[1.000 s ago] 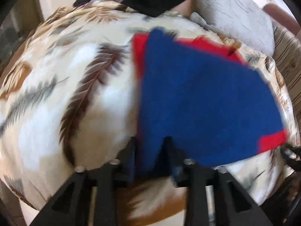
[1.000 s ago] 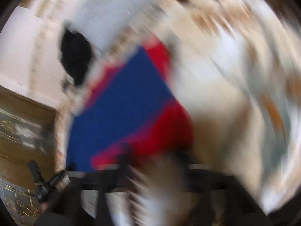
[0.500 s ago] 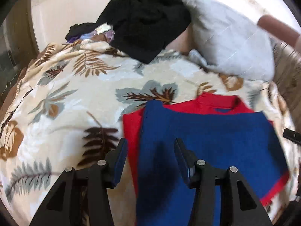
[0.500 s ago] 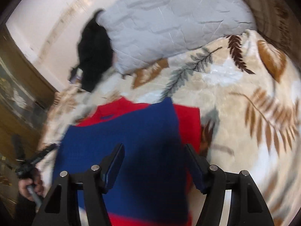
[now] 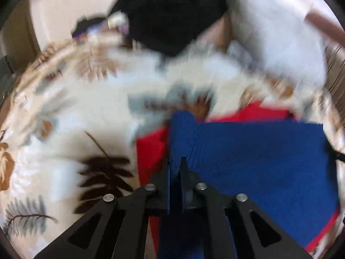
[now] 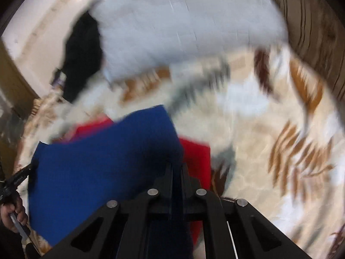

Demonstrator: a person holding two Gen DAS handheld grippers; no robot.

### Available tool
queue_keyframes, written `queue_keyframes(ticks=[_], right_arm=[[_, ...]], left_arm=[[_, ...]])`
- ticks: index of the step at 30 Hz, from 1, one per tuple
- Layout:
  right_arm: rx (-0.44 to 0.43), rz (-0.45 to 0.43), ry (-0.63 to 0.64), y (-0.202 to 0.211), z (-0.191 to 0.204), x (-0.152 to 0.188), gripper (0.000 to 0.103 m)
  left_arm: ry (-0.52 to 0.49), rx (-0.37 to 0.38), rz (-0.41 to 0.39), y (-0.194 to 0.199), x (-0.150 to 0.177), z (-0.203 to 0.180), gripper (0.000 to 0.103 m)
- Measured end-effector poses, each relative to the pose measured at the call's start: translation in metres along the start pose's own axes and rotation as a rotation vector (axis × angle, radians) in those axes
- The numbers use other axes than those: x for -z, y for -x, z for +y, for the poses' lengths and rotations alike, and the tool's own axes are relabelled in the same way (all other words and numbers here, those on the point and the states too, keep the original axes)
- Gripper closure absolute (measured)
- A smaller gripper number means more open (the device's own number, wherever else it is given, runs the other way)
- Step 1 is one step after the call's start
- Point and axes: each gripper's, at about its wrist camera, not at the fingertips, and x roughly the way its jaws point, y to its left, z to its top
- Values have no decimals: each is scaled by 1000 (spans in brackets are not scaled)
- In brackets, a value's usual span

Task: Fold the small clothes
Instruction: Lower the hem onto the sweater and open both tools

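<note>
A small blue and red garment (image 5: 248, 161) lies on a leaf-patterned blanket (image 5: 64, 118), blue layer on top, red showing at its edges. My left gripper (image 5: 175, 161) is shut on the blue cloth's left side, a fold pinched up between the pads. In the right wrist view the same garment (image 6: 103, 168) fills the lower left, and my right gripper (image 6: 176, 166) is shut on the blue cloth's right side. Both views are blurred.
A black garment (image 5: 172, 15) and a grey quilted pillow (image 5: 269, 38) lie at the far end of the blanket. A hand (image 6: 13, 213) holding the other gripper's handle shows at the lower left of the right wrist view. A wooden wall (image 6: 312, 21) stands at the right.
Both grippers stood open over the blue cloth half a second ago; both have now closed on it. A fold of blue cloth is raised between each pair of fingers.
</note>
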Motion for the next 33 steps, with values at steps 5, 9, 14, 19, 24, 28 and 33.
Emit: queue_keyframes(ticks=[5,9,14,19,24,28,33], right_arm=[[-40,-86,-65,33,-5,8,62],[-122,-170,-64,74,13,14,36],[-385,-19,-49,44,35,23,33],[-322,-18,-299,26,-9,38,39],[-339,-56,-155,60,15,30,29],[-403,-22,-140,37,29,7,29],[-297,13,-216,-22,-4,-23,30]], left_arm=[[-1,-9,-101,48,7,3,63],[6,-3,-183,95,33,3,47],[9,51,-160,104,67,-12,32],[81,-12,-4,66,87,-5,28],[74,-10,-113,96,86,-8,29],[47,23,-96,92,89,-19,29],[43,4,-19,61,96,-19,24]])
